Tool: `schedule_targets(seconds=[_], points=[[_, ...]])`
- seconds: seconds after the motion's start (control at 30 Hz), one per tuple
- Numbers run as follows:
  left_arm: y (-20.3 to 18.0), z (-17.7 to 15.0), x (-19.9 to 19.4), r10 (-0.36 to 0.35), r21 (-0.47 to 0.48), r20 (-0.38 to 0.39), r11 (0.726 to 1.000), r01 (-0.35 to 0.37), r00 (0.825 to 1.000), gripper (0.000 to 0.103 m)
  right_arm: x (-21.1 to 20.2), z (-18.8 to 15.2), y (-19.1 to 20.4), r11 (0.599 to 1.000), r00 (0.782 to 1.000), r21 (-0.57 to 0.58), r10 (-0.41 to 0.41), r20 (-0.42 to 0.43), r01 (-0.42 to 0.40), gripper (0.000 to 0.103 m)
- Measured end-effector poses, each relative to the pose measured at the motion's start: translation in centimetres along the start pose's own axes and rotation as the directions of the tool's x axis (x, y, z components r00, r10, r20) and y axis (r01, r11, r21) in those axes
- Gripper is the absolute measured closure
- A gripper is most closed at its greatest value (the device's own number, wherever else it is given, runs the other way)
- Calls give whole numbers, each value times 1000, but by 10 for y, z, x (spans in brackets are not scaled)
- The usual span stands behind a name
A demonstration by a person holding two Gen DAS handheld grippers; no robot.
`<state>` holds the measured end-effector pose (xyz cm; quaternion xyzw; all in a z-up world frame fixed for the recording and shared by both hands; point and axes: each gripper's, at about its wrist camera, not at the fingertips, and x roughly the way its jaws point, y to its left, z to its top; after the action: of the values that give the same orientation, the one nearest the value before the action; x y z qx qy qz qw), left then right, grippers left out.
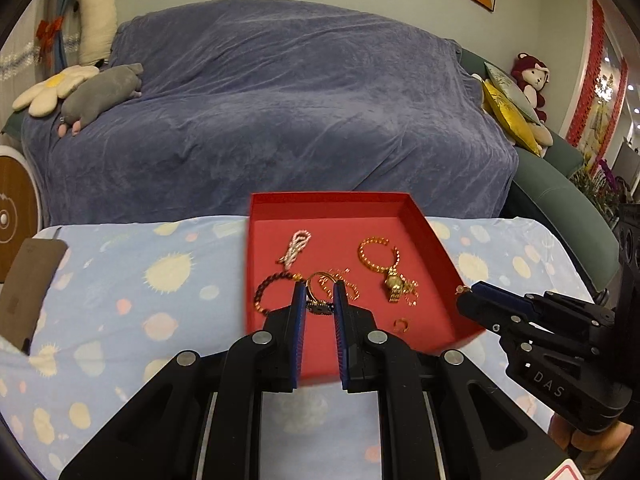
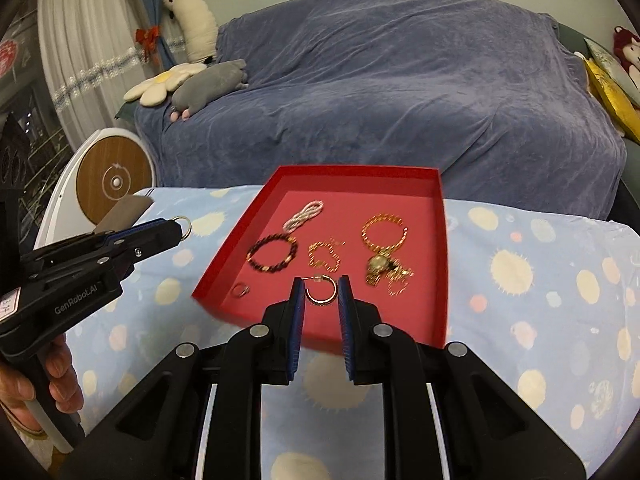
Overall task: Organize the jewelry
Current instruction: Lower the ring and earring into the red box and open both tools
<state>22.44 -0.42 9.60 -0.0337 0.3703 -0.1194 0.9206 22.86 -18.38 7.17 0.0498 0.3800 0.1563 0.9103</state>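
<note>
A red tray (image 1: 332, 204) (image 2: 442, 240) sits on the dotted blue cloth. In it lie a pearl strand (image 1: 296, 246) (image 2: 304, 216), a dark bead bracelet (image 1: 266, 294) (image 2: 272, 256), a thin gold chain (image 2: 324, 260), a gold watch with chain band (image 1: 394, 284) (image 2: 380, 264) and a small ring (image 1: 401, 325) (image 2: 240, 290). My left gripper (image 1: 319, 292) is shut on a gold ring with a dark stone (image 1: 319, 300), held near the tray's left side (image 2: 182, 224). My right gripper (image 2: 320, 286) is shut on a gold hoop earring (image 2: 321, 290) at the tray's right edge (image 1: 464, 292).
A sofa under a blue-grey throw (image 1: 272, 100) stands behind the table with plush toys (image 1: 100, 96) and cushions (image 1: 508, 112). A brown card (image 1: 28, 280) lies at the table's left end. A round white and wood device (image 2: 114, 178) stands at the left.
</note>
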Motion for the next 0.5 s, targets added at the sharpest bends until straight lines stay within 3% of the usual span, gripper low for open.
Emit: schedule_targets(seconds=[0.2, 0.37, 0.5], points=[[-4, 44, 70, -16, -44, -28, 999, 15, 999, 92, 62, 41, -38, 995, 999, 101, -19, -38, 22, 87], [1, 54, 114, -15, -77, -84, 997, 9, 996, 91, 98, 47, -51, 991, 996, 129, -29, -84, 40, 86], [11, 52, 132, -32, -125, -109, 992, 19, 993, 87, 105, 48, -58, 989, 997, 140, -42, -71, 51, 85]])
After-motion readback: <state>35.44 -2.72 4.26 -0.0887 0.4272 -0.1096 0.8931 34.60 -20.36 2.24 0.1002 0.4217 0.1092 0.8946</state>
